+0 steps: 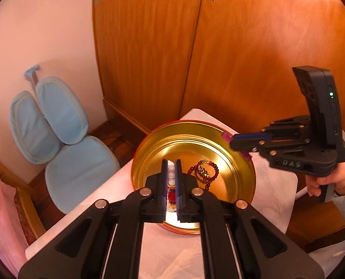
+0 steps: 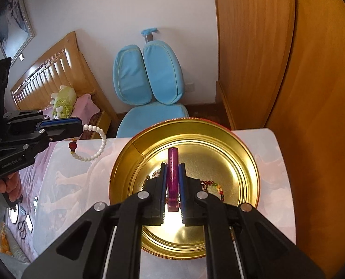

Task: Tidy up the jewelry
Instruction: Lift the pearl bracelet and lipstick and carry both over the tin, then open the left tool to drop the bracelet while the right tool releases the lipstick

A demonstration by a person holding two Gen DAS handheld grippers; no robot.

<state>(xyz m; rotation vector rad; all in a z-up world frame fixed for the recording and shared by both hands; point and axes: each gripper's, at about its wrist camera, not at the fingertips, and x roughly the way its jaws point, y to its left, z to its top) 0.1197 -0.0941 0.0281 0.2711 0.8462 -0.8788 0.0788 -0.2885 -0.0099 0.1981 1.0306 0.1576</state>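
1. A round gold tin (image 2: 135, 148) sits on the white-covered surface (image 2: 274, 162), open at the top; in the left wrist view the same tin (image 1: 149, 144) lies directly below and ahead of the left fingers
2. On the tin's floor lies a dark red beaded bracelet (image 1: 205, 173) with a few green and amber beads, just to the right of the left fingers; in the right wrist view part of it (image 2: 215, 187) shows just right of the right fingers, and a small chain-like piece (image 2: 155, 174) peeks out on their left, too hidden to name
3. The left gripper (image 1: 171, 169) is closed on a white pearl bracelet (image 1: 171, 174): its white beads show in the narrow gap between the fingers, with a red bead lower down
4. From the right wrist view that pearl bracelet (image 2: 98, 144) hangs as a loop below the left gripper (image 2: 78, 125), outside the tin's left rim, above the surface
5. The right gripper (image 2: 172, 167) is clamped on a slim purple tube (image 2: 173, 174) with printed lettering, which runs lengthwise between the fingers and juts past their tips over the tin's inside
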